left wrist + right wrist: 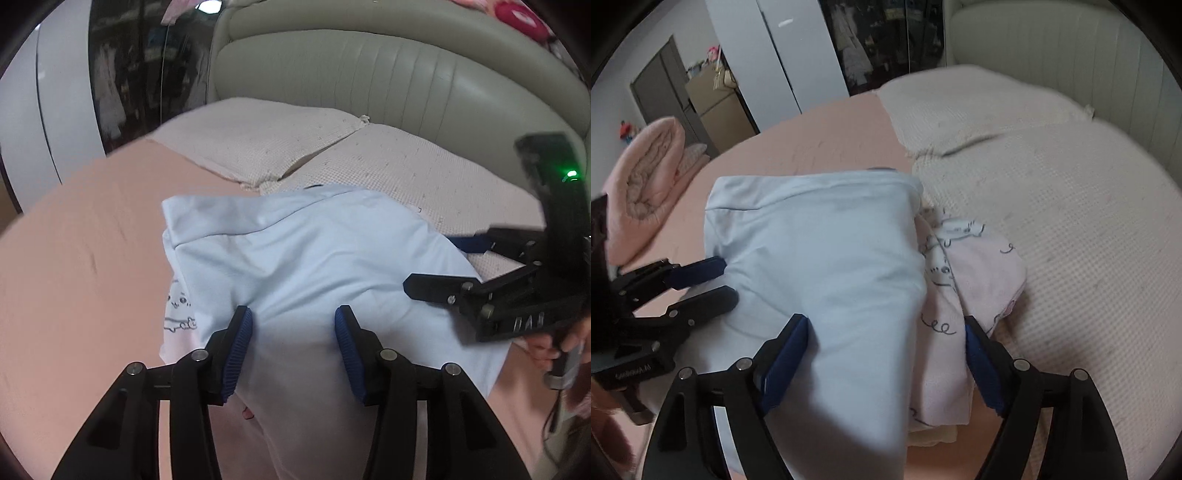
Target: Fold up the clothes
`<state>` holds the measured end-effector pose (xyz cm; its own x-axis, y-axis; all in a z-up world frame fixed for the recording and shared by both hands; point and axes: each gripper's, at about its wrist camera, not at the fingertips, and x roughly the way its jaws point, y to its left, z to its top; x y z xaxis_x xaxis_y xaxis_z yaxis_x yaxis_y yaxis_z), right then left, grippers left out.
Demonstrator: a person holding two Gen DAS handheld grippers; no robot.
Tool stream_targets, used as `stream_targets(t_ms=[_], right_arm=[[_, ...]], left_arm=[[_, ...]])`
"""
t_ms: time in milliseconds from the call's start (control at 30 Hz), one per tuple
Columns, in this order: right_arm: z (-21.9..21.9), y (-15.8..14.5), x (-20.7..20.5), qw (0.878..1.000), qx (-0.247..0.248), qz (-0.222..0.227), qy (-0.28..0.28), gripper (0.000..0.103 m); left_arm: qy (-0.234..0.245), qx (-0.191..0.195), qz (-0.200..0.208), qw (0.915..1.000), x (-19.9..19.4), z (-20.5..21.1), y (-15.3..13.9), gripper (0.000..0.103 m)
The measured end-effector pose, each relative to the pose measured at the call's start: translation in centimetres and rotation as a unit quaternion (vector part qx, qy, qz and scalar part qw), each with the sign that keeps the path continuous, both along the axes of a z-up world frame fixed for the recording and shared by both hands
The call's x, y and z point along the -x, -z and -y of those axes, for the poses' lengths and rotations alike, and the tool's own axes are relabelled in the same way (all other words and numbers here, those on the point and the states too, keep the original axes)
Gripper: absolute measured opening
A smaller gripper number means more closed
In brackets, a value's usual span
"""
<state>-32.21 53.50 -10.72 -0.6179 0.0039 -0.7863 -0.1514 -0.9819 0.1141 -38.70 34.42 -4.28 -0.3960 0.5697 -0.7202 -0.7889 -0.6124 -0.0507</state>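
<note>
A folded light blue garment (310, 266) lies on the pink bed sheet (81, 258); it also shows in the right wrist view (820, 266). It rests partly on a pale pink printed garment (979, 273), whose edge shows in the left wrist view (177, 306). My left gripper (293, 354) is open, its fingers straddling the blue garment's near end. My right gripper (886, 358) is open over the blue and pink garments. Each gripper shows in the other's view: the right one (436, 266) at the blue garment's right edge, the left one (720, 280) at its left edge.
Two cream pillows (258, 136) (1052, 206) lie at the head of the bed before a grey padded headboard (388, 74). A rolled pink quilt (642, 184) sits at the bed's far left edge. A dark wardrobe (879, 40) stands behind.
</note>
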Motion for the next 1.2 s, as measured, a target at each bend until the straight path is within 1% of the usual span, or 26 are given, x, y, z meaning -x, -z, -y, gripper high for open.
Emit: stream_targets(t_ms=[67,100,167,233,300,367,400,433,467,500,533,567,633,700,767,800,900,933,967,1033,1067,1133,1167,1200], right_arm=[[1.3,-1.0,-0.1,0.999,-0.048,-0.011,-0.004,0.081],[1.6,-1.8,-0.2,0.998,-0.059,-0.021,0.0,0.081],[2.2,-3.4,-0.6,0.997,-0.067,-0.045,0.007,0.081],[2.9,-4.8,-0.8,0.996,-0.069,-0.06,0.0,0.081],[3.6,-5.3,-0.7,0.996,-0.063,-0.058,-0.018,0.081],[4.3,-4.9,-0.4,0.996,-0.063,-0.045,-0.033,0.081],[4.4,-4.4,-0.3,0.997,-0.065,-0.037,-0.037,0.081],[4.5,-3.8,-0.2,0.997,-0.068,-0.029,-0.036,0.081],[4.5,-3.2,-0.3,0.997,-0.07,-0.02,-0.033,0.081],[4.4,-2.6,-0.5,0.997,-0.071,-0.014,-0.029,0.081],[4.3,-1.9,-0.6,0.997,-0.07,-0.013,-0.029,0.081],[4.1,-1.4,-0.6,0.997,-0.069,-0.013,-0.031,0.081],[4.1,-1.0,-0.6,0.997,-0.069,-0.017,-0.031,0.081],[4.1,-1.6,-0.8,0.997,-0.065,-0.019,-0.024,0.081],[4.1,-2.4,-1.1,0.998,-0.057,-0.015,-0.018,0.081],[4.4,-3.0,-1.2,0.998,-0.052,-0.015,-0.019,0.081],[5.9,-5.1,-1.9,0.999,-0.047,-0.019,-0.021,0.083],[6.7,-5.7,-2.0,0.999,-0.045,-0.015,-0.025,0.087],[7.7,-6.2,-1.9,0.999,-0.043,-0.009,-0.03,0.095],[9.8,-7.1,-2.0,0.999,-0.035,-0.009,-0.037,0.103],[11.2,-7.8,-2.1,0.998,-0.026,-0.019,-0.045,0.103],[13.8,-8.7,-2.1,0.998,-0.021,-0.027,-0.055,0.103],[15.1,-9.1,-2.0,0.998,-0.022,-0.03,-0.059,0.103],[16.5,-9.5,-1.9,0.997,-0.02,-0.031,-0.064,0.103]], left_arm=[[-0.01,-0.008,0.007,0.9999,0.3,0.0,-0.3,0.045],[-0.014,-0.01,0.009,0.9998,0.4,0.0,-0.4,0.045],[-0.018,-0.012,0.013,0.9997,0.5,0.0,-0.6,0.045],[-0.015,-0.008,0.016,0.9997,0.4,0.0,-1.0,0.045],[-0.013,-0.01,-0.001,0.9999,-0.1,0.3,-1.9,0.046],[-0.023,-0.006,-0.023,0.9995,-0.5,0.8,-2.4,0.052],[-0.028,0.003,-0.026,0.9993,-0.4,0.9,-2.3,0.062],[-0.028,0.012,-0.022,0.9993,-0.2,1.0,-1.9,0.066],[-0.022,0.021,-0.01,0.9995,0.0,1.1,-1.2,0.068],[-0.019,0.027,-0.003,0.9994,0.2,1.1,-0.6,0.074],[-0.02,0.031,0.0,0.9993,0.4,1.2,-0.1,0.082],[-0.023,0.028,0.005,0.9993,0.5,1.3,0.1,0.084],[-0.036,0.0,0.021,0.9991,0.7,2.2,-0.6,0.083],[-0.048,-0.031,0.02,0.9982,0.5,3.5,-2.0,0.083],[-0.059,-0.053,0.008,0.9968,-0.1,5.4,-3.7,0.083],[-0.068,-0.058,0.003,0.996,-0.4,6.6,-4.6,0.083],[-0.108,-0.058,-0.008,0.9925,-1.2,10.9,-7.1,0.083],[-0.122,-0.051,-0.011,0.9912,-1.4,12.7,-7.8,0.084],[-0.137,-0.04,-0.018,0.9896,-1.6,14.4,-8.4,0.085],[-0.175,-0.012,-0.041,0.9836,-2.0,18.1,-9.5,0.087],[-0.198,0.003,-0.047,0.9791,-2.1,20.1,-10.0,0.087],[-0.24,0.033,-0.038,0.9695,-2.0,23.6,-10.5,0.087],[-0.257,0.04,-0.036,0.9649,-2.1,25.3,-10.8,0.087],[-0.275,0.038,-0.034,0.9601,-2.3,27.1,-11.2,0.087]])
